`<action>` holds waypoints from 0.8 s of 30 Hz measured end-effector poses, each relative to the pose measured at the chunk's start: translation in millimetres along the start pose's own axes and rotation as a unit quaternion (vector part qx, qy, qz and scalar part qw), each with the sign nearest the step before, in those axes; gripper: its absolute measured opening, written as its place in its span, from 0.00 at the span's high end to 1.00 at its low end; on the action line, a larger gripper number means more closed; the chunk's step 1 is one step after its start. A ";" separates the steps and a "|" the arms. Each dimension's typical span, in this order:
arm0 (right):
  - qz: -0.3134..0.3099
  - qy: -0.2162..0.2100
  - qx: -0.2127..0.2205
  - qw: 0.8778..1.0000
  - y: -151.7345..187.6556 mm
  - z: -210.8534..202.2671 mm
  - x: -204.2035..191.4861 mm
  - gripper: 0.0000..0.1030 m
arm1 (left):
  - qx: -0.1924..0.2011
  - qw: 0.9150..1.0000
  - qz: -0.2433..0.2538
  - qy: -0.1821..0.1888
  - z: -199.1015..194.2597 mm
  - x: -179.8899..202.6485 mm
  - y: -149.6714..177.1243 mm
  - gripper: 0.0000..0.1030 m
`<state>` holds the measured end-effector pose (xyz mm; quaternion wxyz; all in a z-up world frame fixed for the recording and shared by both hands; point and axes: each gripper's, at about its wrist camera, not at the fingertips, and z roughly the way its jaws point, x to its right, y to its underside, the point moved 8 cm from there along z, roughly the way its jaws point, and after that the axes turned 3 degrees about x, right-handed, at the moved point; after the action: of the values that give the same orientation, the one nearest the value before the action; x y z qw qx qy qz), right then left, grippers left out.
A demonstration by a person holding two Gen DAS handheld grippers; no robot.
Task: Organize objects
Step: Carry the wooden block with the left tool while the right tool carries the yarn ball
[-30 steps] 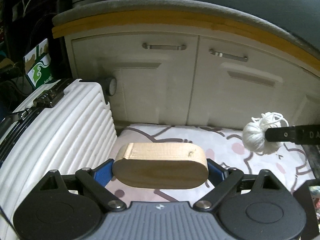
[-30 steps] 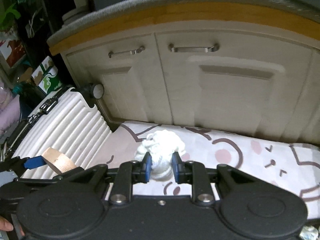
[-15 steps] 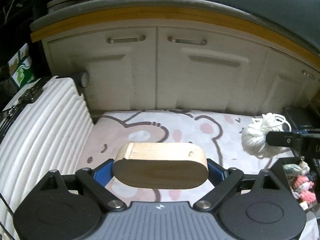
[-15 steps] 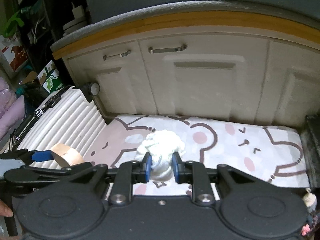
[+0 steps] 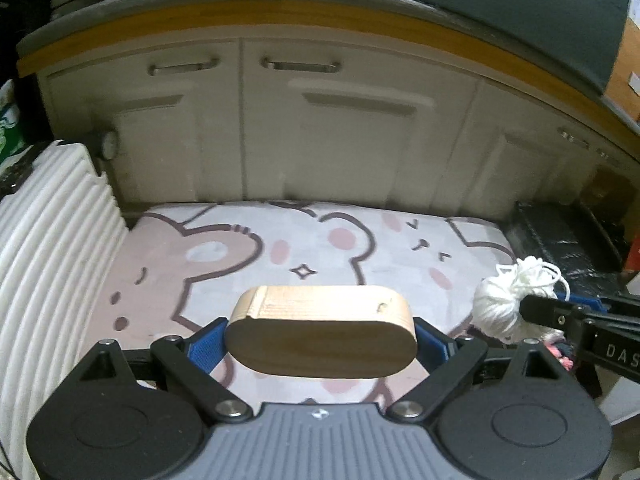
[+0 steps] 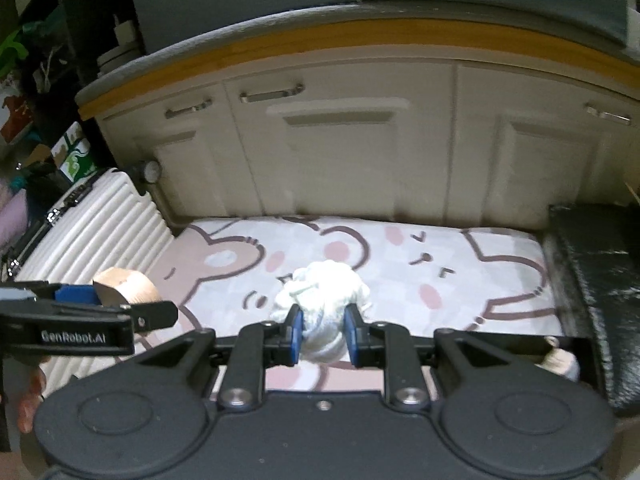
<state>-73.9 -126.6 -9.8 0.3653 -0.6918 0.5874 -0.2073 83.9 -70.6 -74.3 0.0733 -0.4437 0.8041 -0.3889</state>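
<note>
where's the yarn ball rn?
The white yarn ball is clamped in the right tongs, above the bear-print mat; the left wrist view shows it at right, beside the wooden block.

The right gripper point(image 6: 323, 334) is clamped on a white yarn ball point(image 6: 322, 310), its blue pads point(image 6: 295, 334) pressing both sides of the ball, which is held off the bear-print mat point(image 6: 440, 256) beyond the fingers. To the left of the fingers, the left gripper point(image 6: 120, 300) carries an oval wooden block point(image 6: 127, 289) end-on, with a white ribbed suitcase point(image 6: 104, 220) further left behind it. Straight ahead past the mat stand cream cabinet doors point(image 6: 340, 152); to the right of the fingers lies a black bin point(image 6: 600, 272).
</note>
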 end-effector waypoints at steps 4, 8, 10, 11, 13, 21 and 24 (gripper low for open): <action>0.005 0.023 0.002 1.000 2.5 -10.0 24.0 0.78 | -0.006 1.000 0.008 0.009 4.3 23.5 0.4 0.09; 0.020 0.034 0.003 0.999 5.3 -19.3 46.4 0.78 | -0.007 1.000 0.014 0.019 10.3 47.3 -0.8 0.09; 0.024 0.039 0.003 0.999 6.3 -23.9 56.6 0.78 | -0.008 0.999 0.016 0.028 14.1 61.1 -1.2 0.09; 0.025 0.044 0.003 0.999 7.4 -26.2 61.8 0.78 | -0.008 0.999 0.017 0.033 15.7 67.1 -1.3 0.09; 0.026 0.053 0.003 0.998 9.3 -31.3 73.5 0.77 | -0.009 0.999 0.019 0.043 18.8 80.6 -0.8 0.09; 0.050 0.078 0.003 0.996 18.5 -51.1 122.0 0.77 | -0.013 0.997 0.023 0.069 31.9 121.9 -1.6 0.09; 0.048 0.084 0.004 0.995 21.5 -58.8 135.8 0.77 | -0.014 0.997 0.017 0.078 35.3 133.7 -0.9 0.09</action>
<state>-99.8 -273.8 -7.2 0.3270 -0.6415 0.6477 -0.2491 21.2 -193.6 -67.6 0.0112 -0.3993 0.8201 -0.4098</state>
